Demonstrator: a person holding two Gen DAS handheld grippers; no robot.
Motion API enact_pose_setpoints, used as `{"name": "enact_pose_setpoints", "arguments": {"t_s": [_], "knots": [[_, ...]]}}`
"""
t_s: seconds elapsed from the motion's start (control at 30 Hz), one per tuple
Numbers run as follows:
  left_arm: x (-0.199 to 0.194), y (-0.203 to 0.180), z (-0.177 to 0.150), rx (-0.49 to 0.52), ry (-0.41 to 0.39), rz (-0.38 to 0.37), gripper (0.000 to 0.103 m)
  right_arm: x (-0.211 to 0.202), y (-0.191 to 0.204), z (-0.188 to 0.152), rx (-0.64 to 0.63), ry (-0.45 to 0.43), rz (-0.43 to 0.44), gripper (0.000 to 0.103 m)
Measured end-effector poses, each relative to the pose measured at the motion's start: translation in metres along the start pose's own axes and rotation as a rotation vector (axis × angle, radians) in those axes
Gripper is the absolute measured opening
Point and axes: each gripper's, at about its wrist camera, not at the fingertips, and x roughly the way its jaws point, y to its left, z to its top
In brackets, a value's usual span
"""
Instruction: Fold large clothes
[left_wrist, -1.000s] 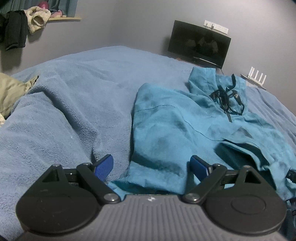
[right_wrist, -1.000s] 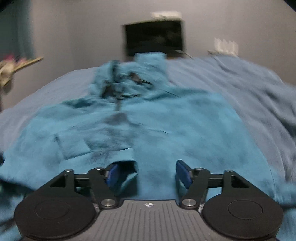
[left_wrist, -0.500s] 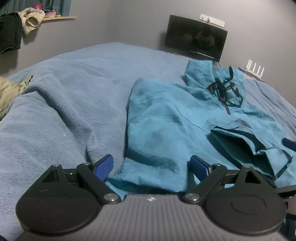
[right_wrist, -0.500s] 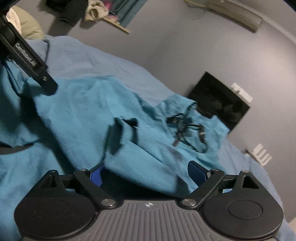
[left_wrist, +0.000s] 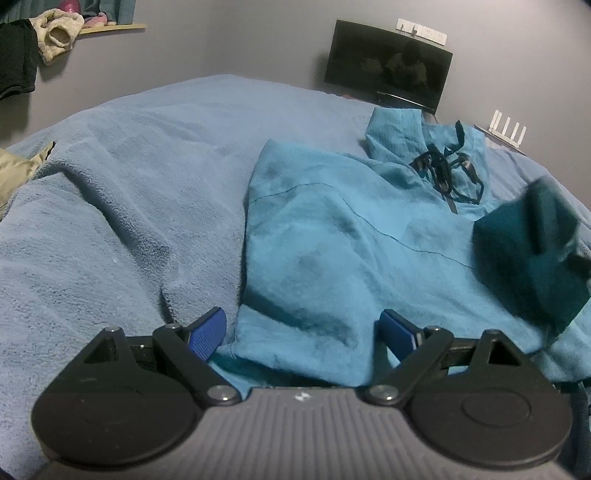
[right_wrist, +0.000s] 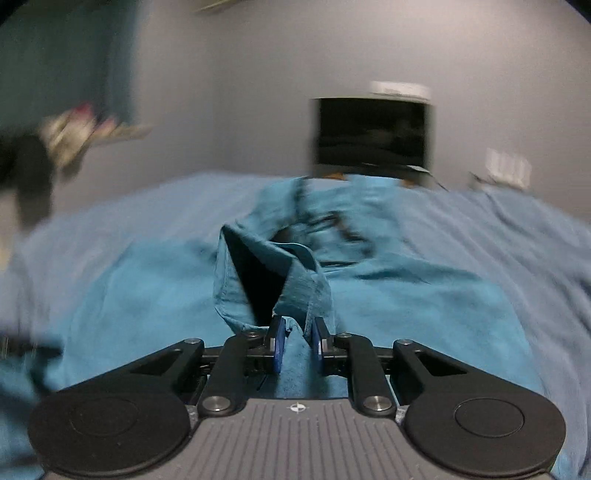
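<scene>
A teal hooded garment (left_wrist: 332, 240) lies spread on the blue blanket, hood and dark drawstrings (left_wrist: 447, 173) at the far end. My left gripper (left_wrist: 303, 336) is open, its blue pads either side of the garment's near hem corner. My right gripper (right_wrist: 298, 341) is shut on a sleeve cuff (right_wrist: 273, 280) of the garment and holds it raised, its dark opening facing me. In the left wrist view that lifted sleeve (left_wrist: 532, 251) shows blurred at the right. The right wrist view is motion-blurred.
A blue fleece blanket (left_wrist: 129, 184) covers the bed. A dark monitor (left_wrist: 388, 81) and a white router (left_wrist: 508, 129) stand by the far wall. Clothes (left_wrist: 55, 33) hang at a shelf on the left. An olive cloth (left_wrist: 18, 173) lies at the left edge.
My right gripper has closed on the sleeve cuff and lifted it, swinging fast. The left gripper has stayed open at the hem corner and barely moved.
</scene>
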Motion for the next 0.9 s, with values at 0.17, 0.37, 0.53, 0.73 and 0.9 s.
{"name": "enact_pose_setpoints", "arguments": {"t_s": [0.17, 0.37, 0.53, 0.73, 0.9], "knots": [[0.001, 0.0, 0.0, 0.002, 0.003, 0.002, 0.09, 0.002, -0.081, 0.002, 0.379, 0.023, -0.063, 0.026], [0.003, -0.002, 0.0, 0.002, 0.01, 0.008, 0.09, 0.003, -0.16, -0.034, 0.861, 0.024, 0.032, 0.054], [0.004, -0.003, 0.0, 0.007, 0.013, 0.014, 0.09, 0.007, -0.167, -0.041, 0.936, 0.02, 0.063, 0.073], [0.006, -0.004, 0.0, 0.011, 0.017, 0.017, 0.09, 0.025, -0.151, -0.033, 0.731, 0.092, -0.035, 0.069], [0.01, -0.005, -0.001, 0.018, 0.03, 0.022, 0.09, 0.031, -0.146, -0.039, 0.668, 0.107, -0.042, 0.007]]}}
